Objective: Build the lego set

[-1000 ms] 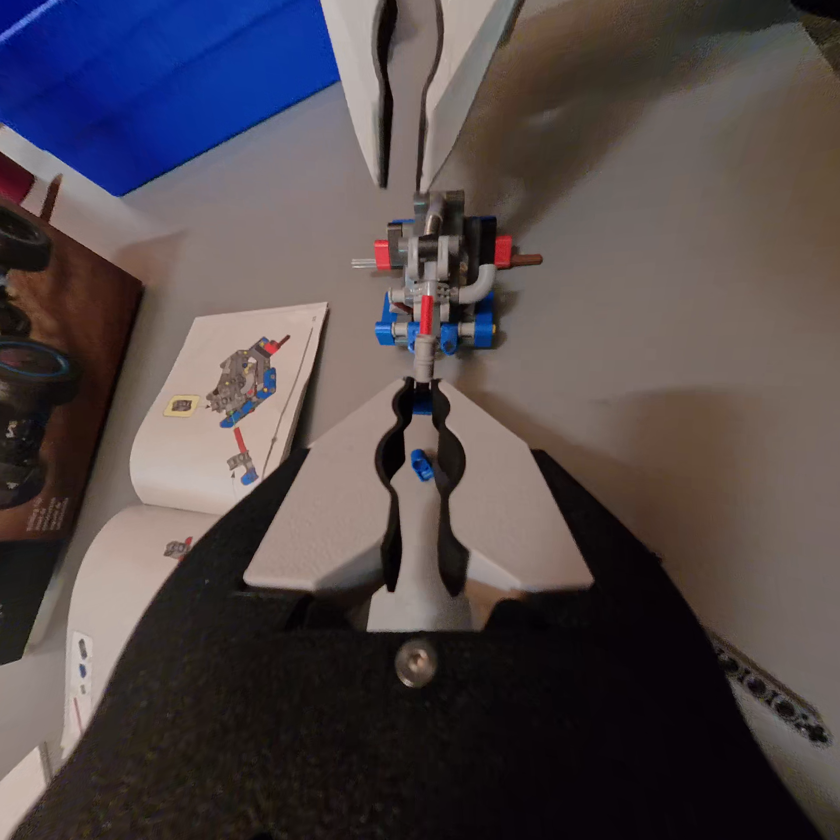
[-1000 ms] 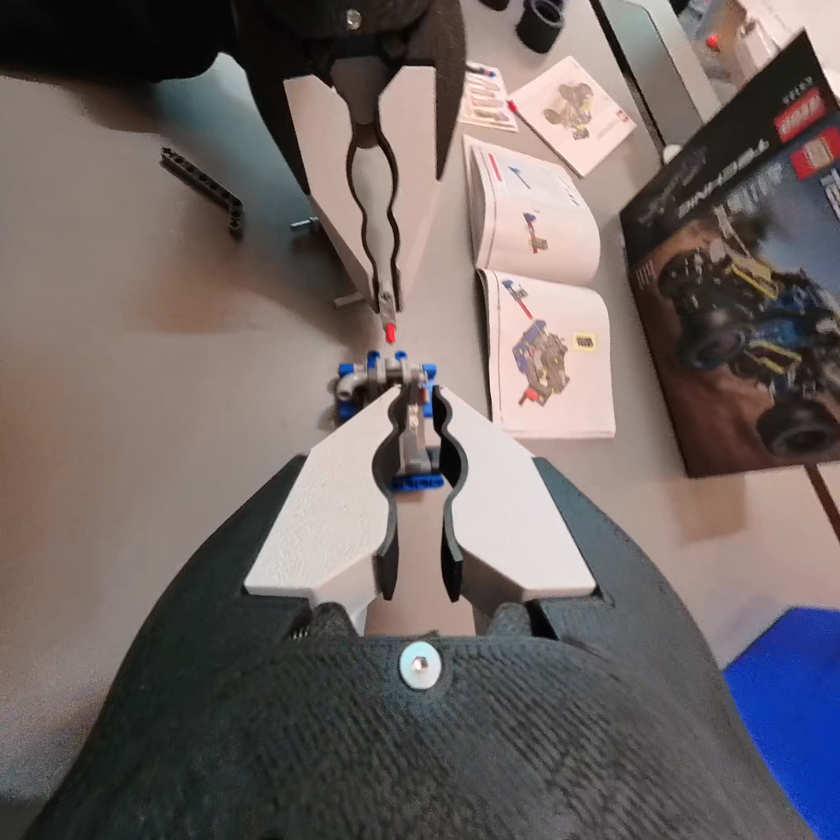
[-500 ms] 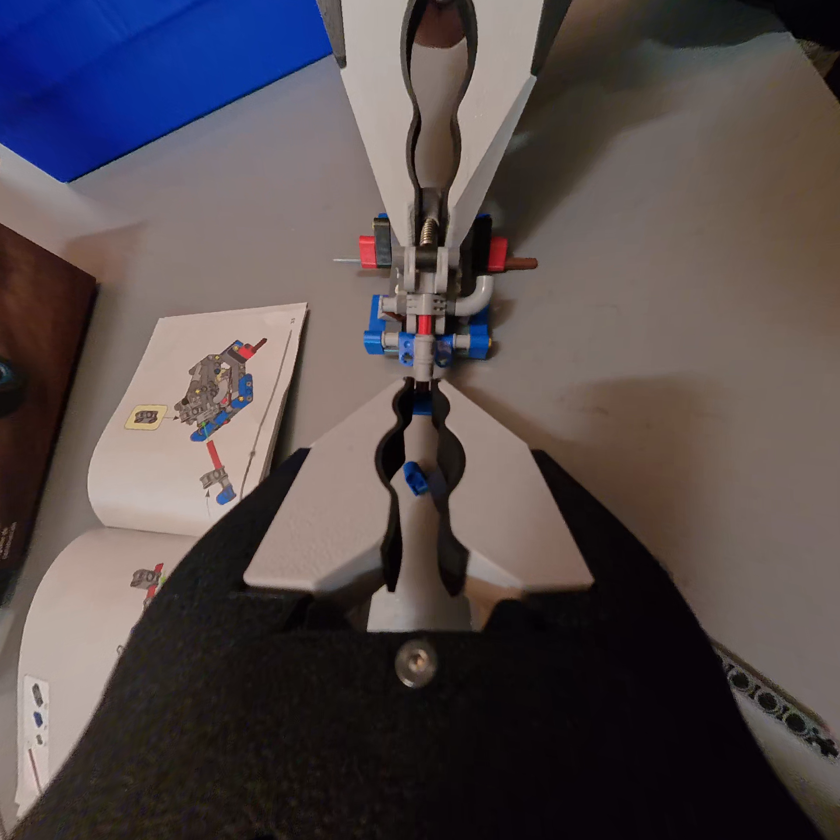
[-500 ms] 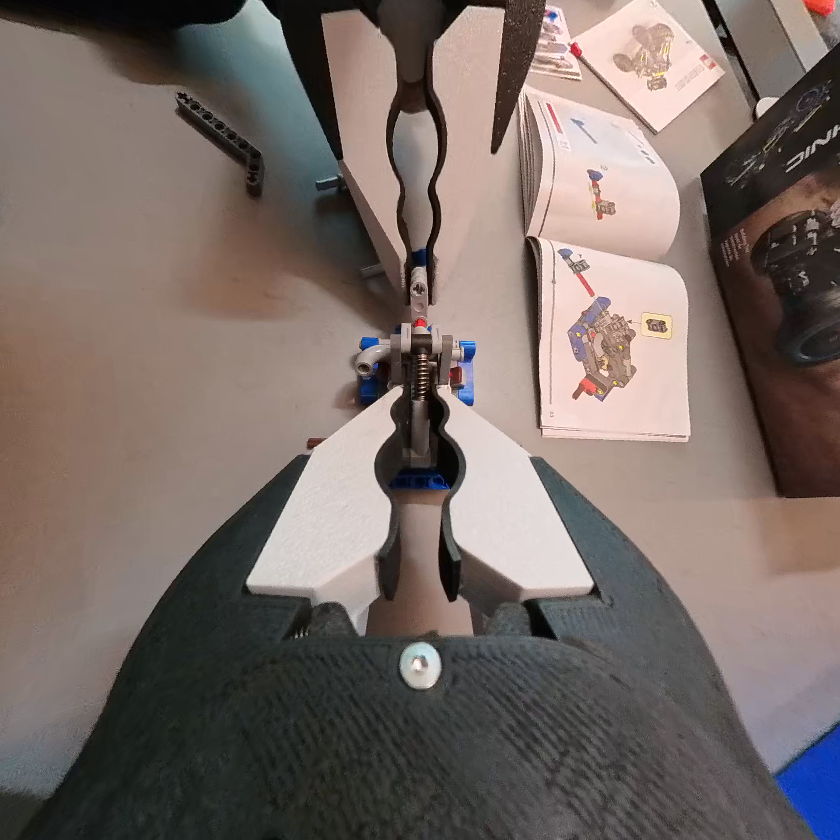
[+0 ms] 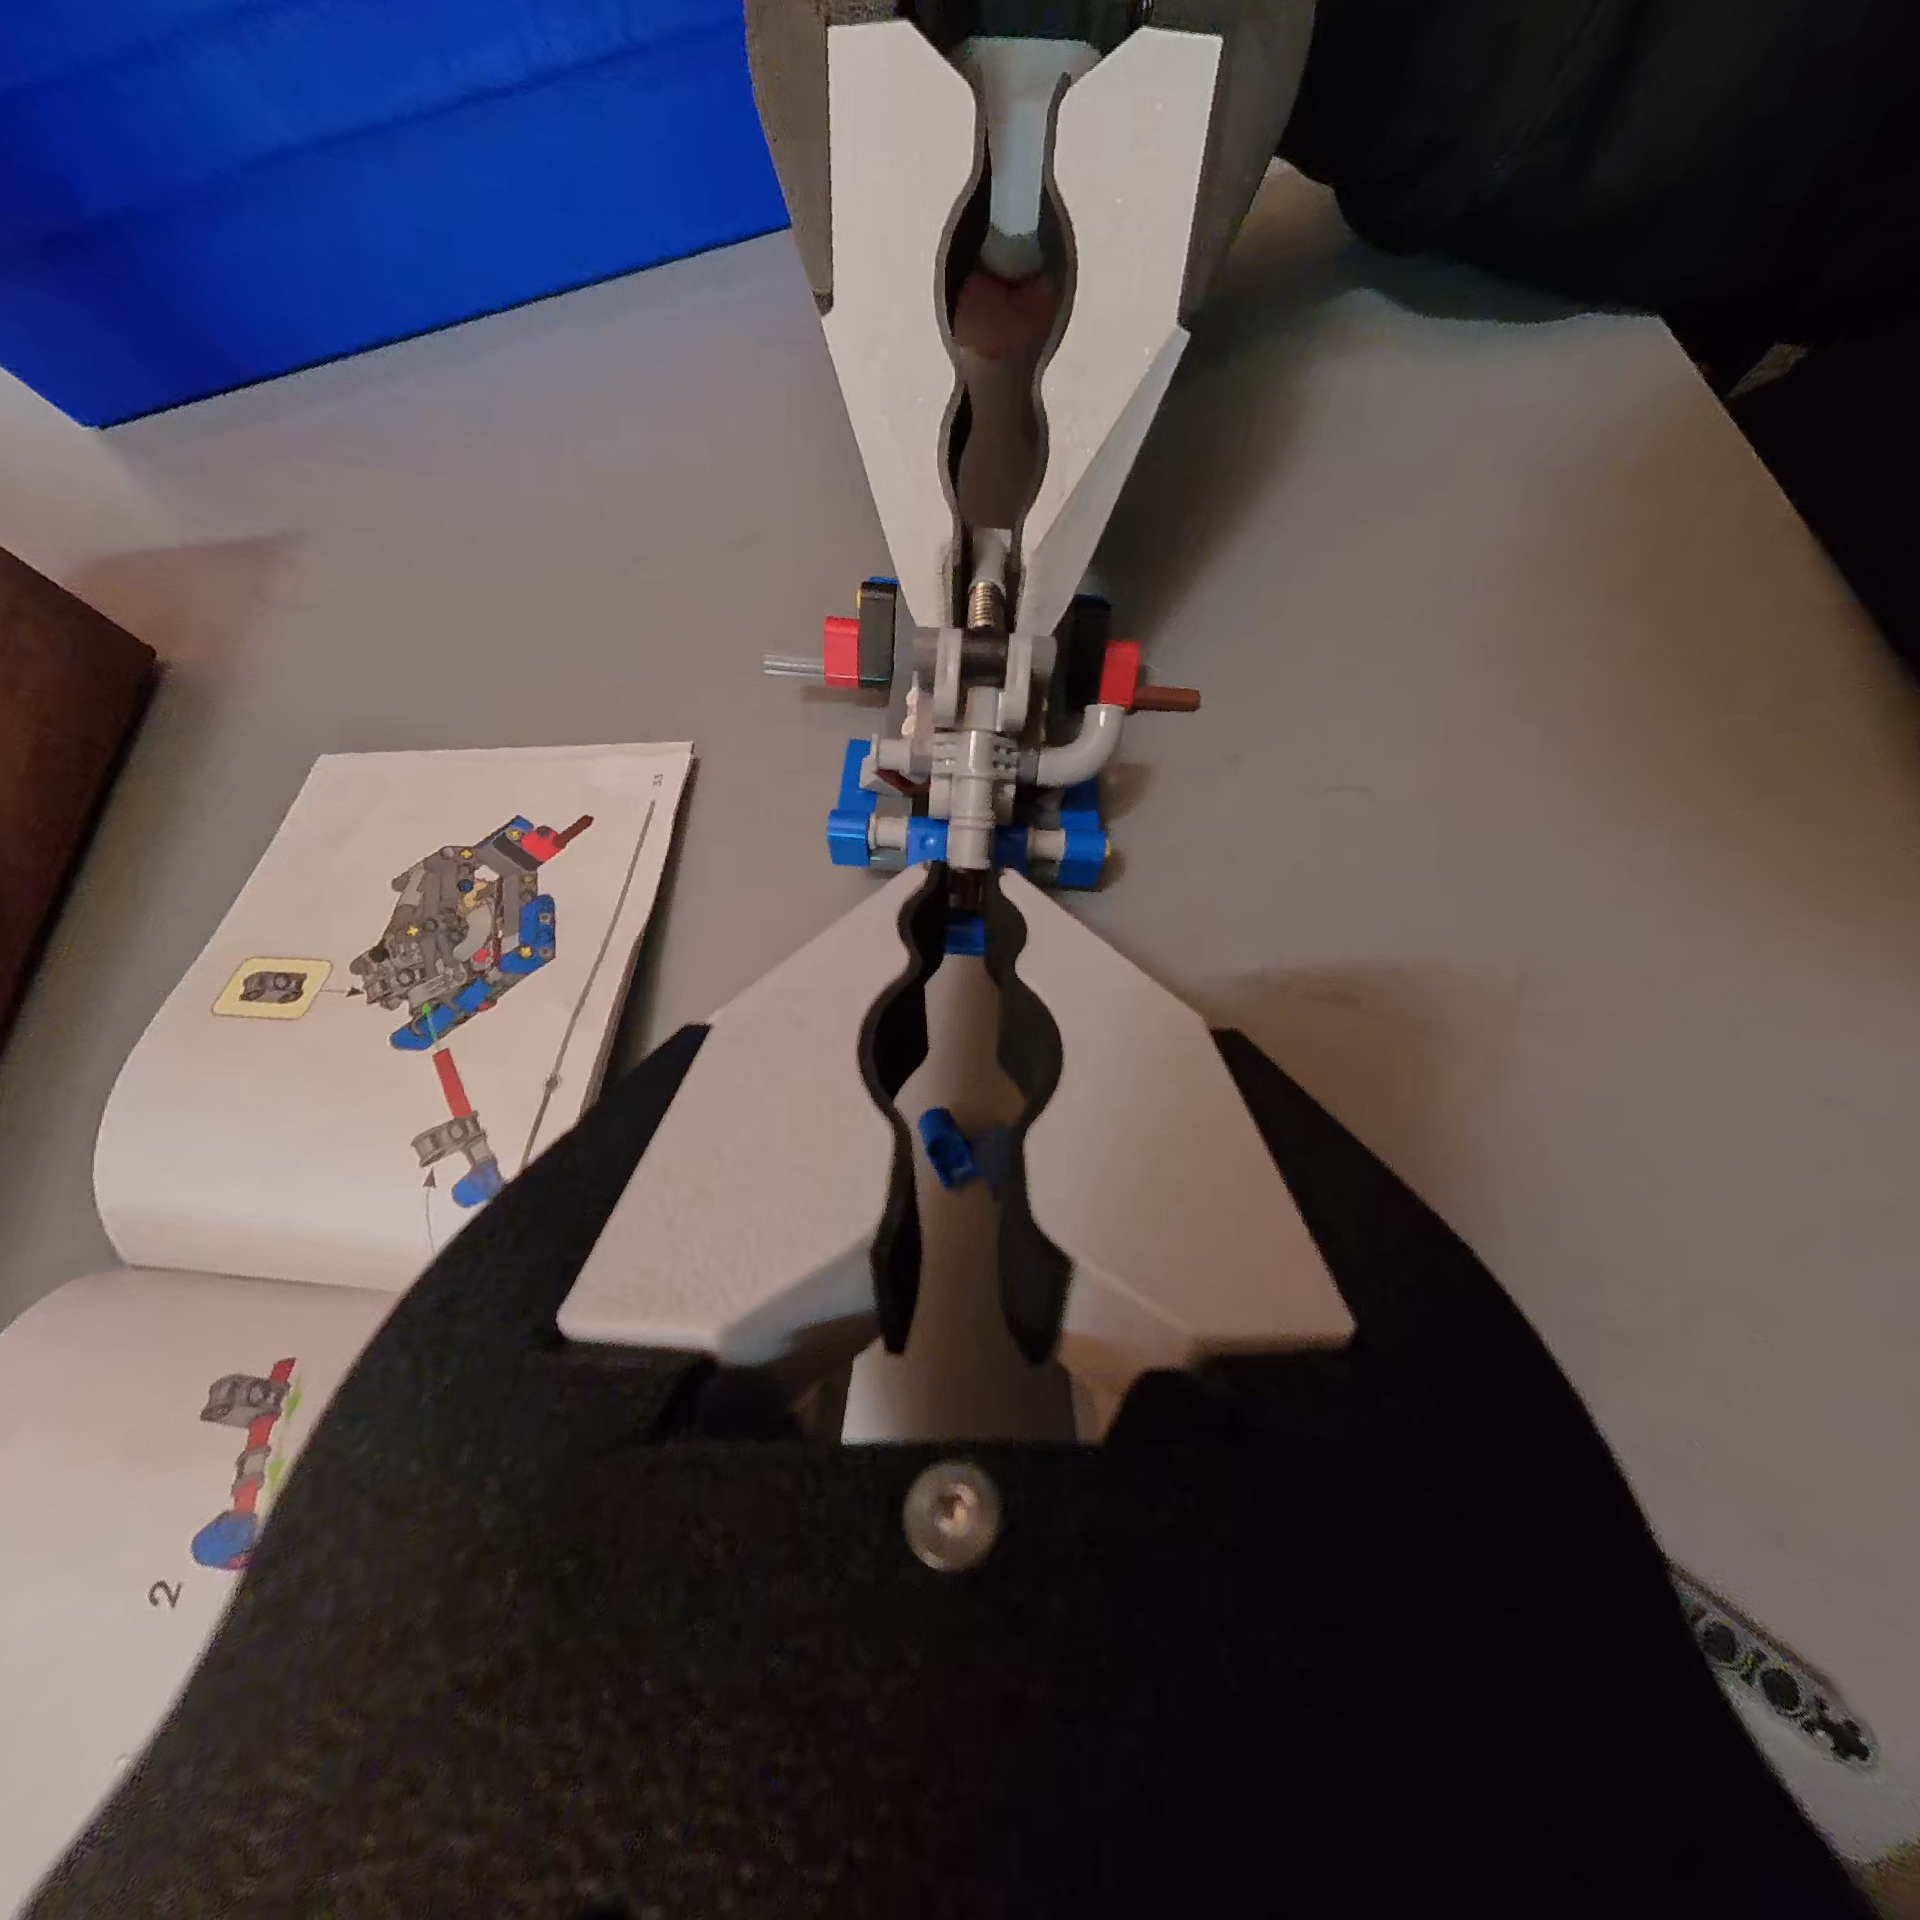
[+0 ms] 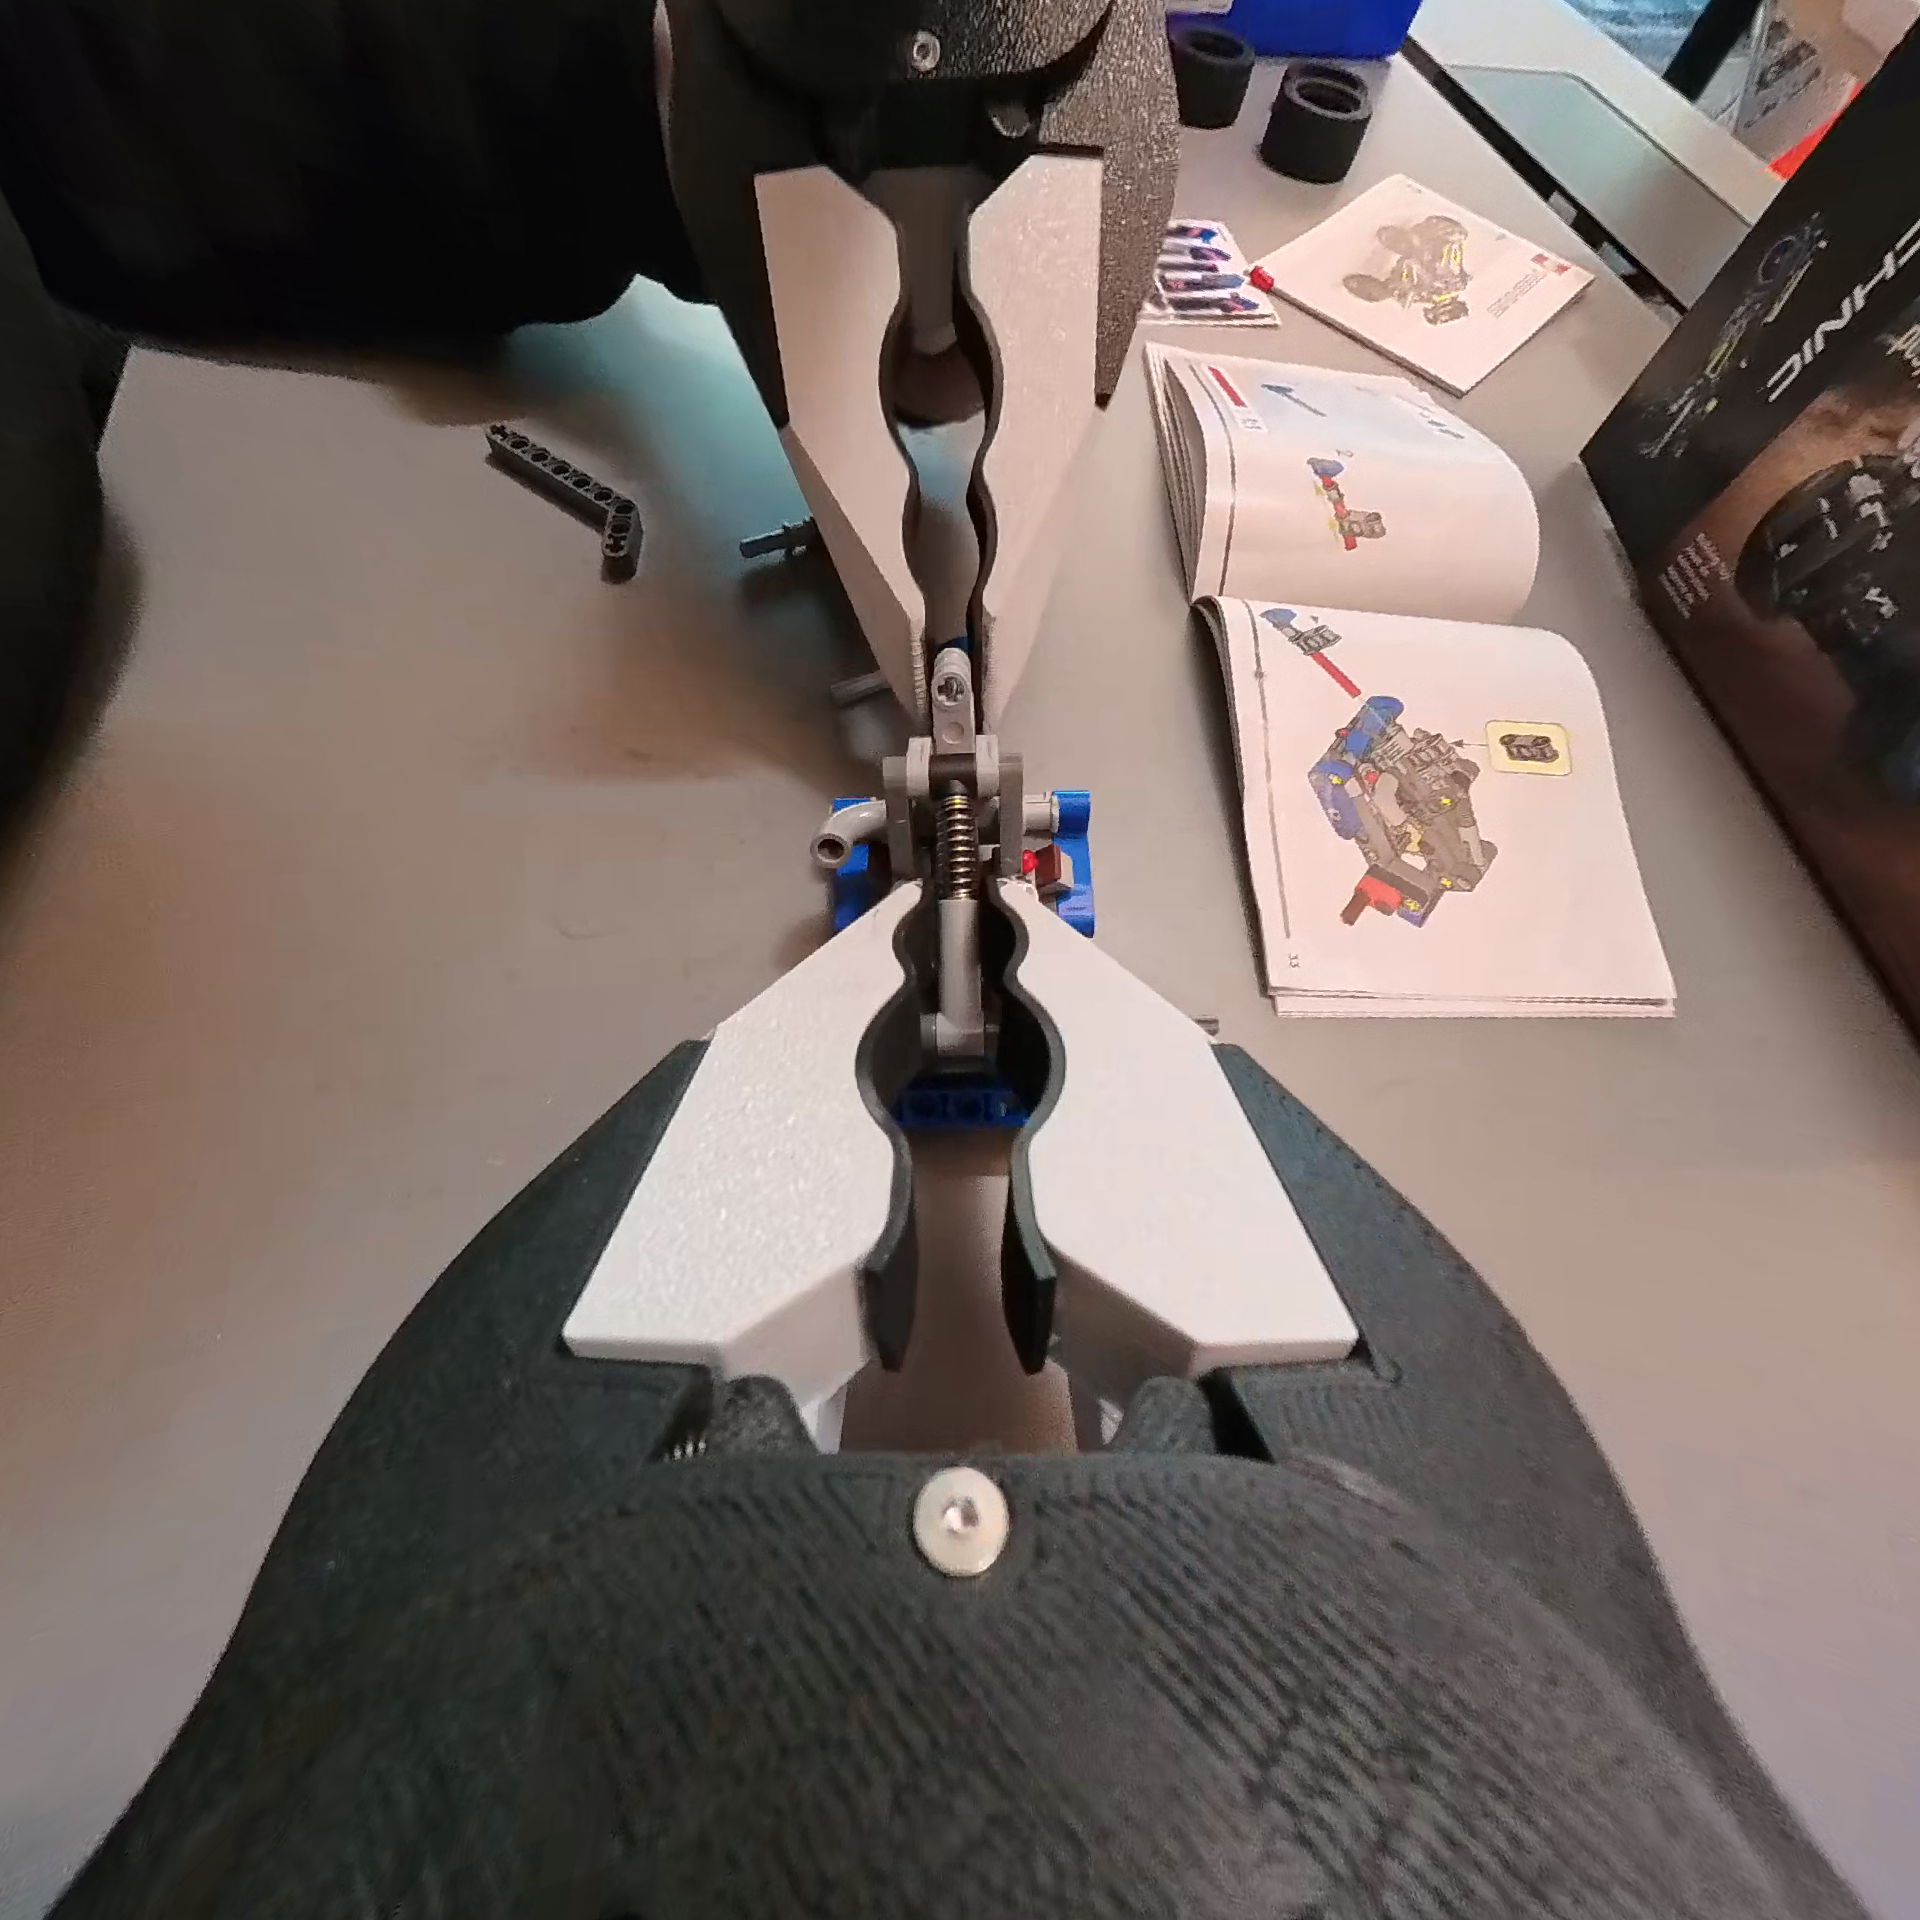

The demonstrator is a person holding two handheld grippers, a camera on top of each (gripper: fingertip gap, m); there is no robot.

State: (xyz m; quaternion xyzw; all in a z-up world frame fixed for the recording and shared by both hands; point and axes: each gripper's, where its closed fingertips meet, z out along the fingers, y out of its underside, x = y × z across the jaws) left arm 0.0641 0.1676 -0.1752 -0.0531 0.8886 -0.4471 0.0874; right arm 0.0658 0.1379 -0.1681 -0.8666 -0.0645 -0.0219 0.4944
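The small blue and grey lego assembly (image 5: 1070, 847) (image 6: 1070, 831) stands on the grey table (image 5: 1455, 935) between my two grippers. My right gripper (image 6: 961, 899) is shut on the assembly's grey spring shock absorber (image 6: 956, 831) and steadies it; it comes in from the top of the left wrist view (image 5: 987, 582). My left gripper (image 5: 964, 888) is shut on an axle piece with a grey connector (image 5: 971, 821) (image 6: 954, 701) and a blue end (image 5: 961, 932), pressed against the assembly's front. A small blue pin (image 5: 948, 1148) lies on the table under my left fingers.
An open instruction booklet (image 5: 416, 987) (image 6: 1434, 810) lies beside the assembly, the set's box (image 6: 1787, 520) beyond it. A blue bin (image 5: 364, 177) stands at the back. A black angled beam (image 6: 571, 499), a small pin (image 6: 779, 540), two black tyres (image 6: 1314, 125) and another booklet (image 6: 1423, 275) lie on the table. About 4 cm separates my left fingertips from my right. The small blue pin (image 5: 948, 1148) sits 5 cm or so from the ends of my left fingers.
My right gripper has moved in and closed on the assembly's shock absorber. My left gripper has pushed the axle piece into the assembly; the red axle no longer shows.
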